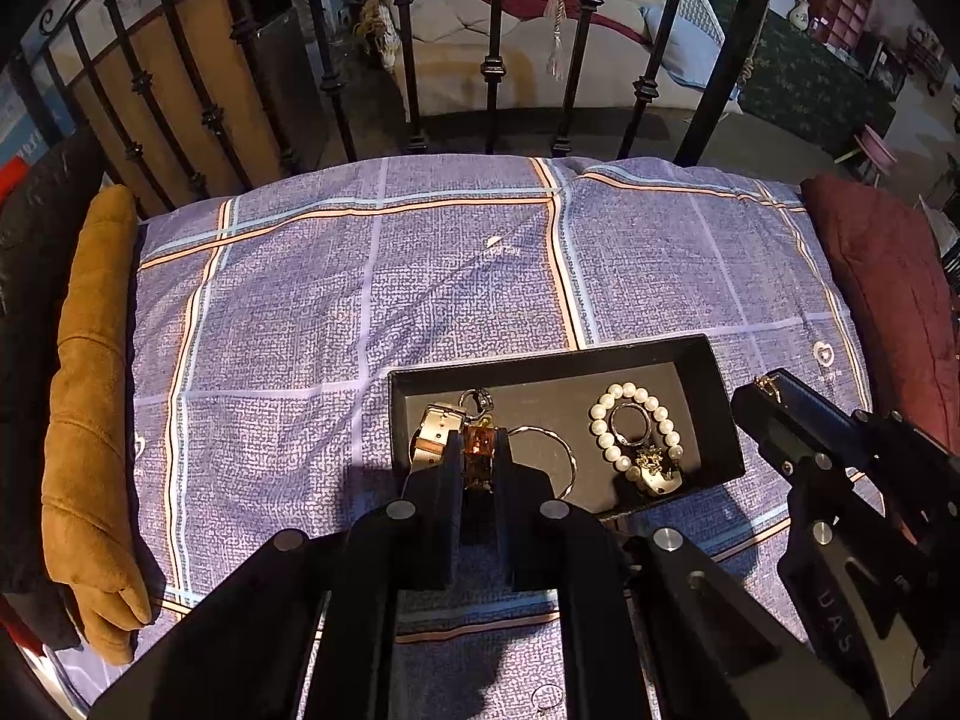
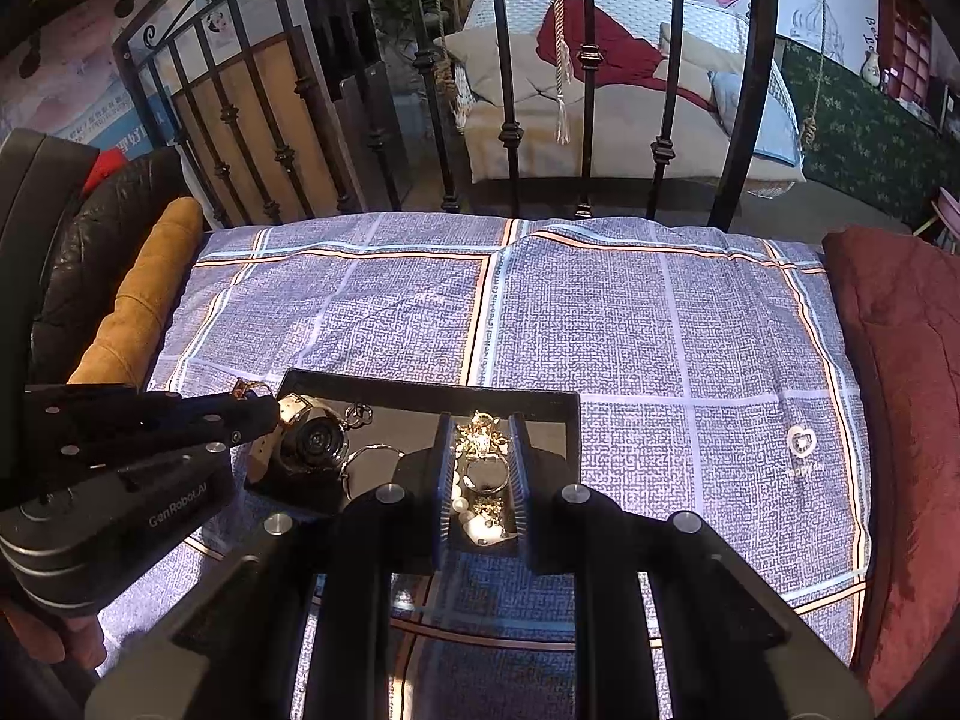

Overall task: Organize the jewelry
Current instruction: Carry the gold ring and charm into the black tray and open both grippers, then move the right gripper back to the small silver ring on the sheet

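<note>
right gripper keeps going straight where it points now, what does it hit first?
Probably the jewelry lying between its fingers: the right gripper is open over the pearl bracelet and gold charm in the black tray. Depth is unclear; it may sit above them.

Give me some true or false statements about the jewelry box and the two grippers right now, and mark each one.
1. The black box sits on a checked purple cover. True.
2. The pearl bracelet lies outside the box. False: it lies inside.
3. The left gripper is shut on an amber bracelet. True.
4. The right gripper is clamped on the watch. False: its jaws are apart over the pearls.
5. The box has its lid on. False: it is open.
</note>
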Demonstrator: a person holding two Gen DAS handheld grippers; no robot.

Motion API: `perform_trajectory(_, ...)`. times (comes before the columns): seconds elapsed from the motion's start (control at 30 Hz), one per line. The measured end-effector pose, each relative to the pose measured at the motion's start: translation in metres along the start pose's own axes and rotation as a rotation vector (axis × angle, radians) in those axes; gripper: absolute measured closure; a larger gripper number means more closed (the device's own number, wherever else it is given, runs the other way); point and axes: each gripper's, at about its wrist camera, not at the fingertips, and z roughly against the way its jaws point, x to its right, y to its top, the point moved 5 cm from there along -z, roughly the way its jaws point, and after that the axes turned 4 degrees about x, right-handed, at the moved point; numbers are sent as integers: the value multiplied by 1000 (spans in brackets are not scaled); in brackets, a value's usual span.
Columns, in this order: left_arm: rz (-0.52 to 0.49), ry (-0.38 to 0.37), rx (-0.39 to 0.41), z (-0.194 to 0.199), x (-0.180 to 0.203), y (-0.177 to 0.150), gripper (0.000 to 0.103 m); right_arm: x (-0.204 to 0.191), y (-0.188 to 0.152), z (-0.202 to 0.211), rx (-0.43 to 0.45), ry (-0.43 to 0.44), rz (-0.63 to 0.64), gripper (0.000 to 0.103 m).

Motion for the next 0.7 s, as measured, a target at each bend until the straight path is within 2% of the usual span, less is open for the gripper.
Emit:
perform_trajectory(0.37, 6, 0, -10, -4, -1, 2, 93, 0, -1, -7, -16, -14, 2, 84)
perform_trajectory(0.4, 10, -2, -14, -5, -1, 2, 89, 1, -1, -8, -20, -19, 0, 84)
perform_trajectory(0.47, 21, -1, -21, -6, -2, 2, 72, 2, -2, -10, -29, -19, -4, 83)
perform_trajectory(0.5, 23, -2, -19, -5, -2, 2, 59, 2, -2, -11, -33, -22, -4, 82)
perform_trajectory(0.53, 24, -3, -16, -5, -2, 2, 49, 3, -2, -11, -37, -21, -4, 75)
perform_trajectory(0.57, 20, 0, -12, -4, -2, 3, 46, 3, -3, -12, -41, -20, -6, 64)
perform_trajectory(0.6, 14, 4, -10, -4, -1, 2, 46, 3, -2, -11, -35, -23, -7, 59)
perform_trajectory(0.7, 8, 8, -16, -5, -1, 1, 45, 4, -3, -8, -17, -27, -7, 57)
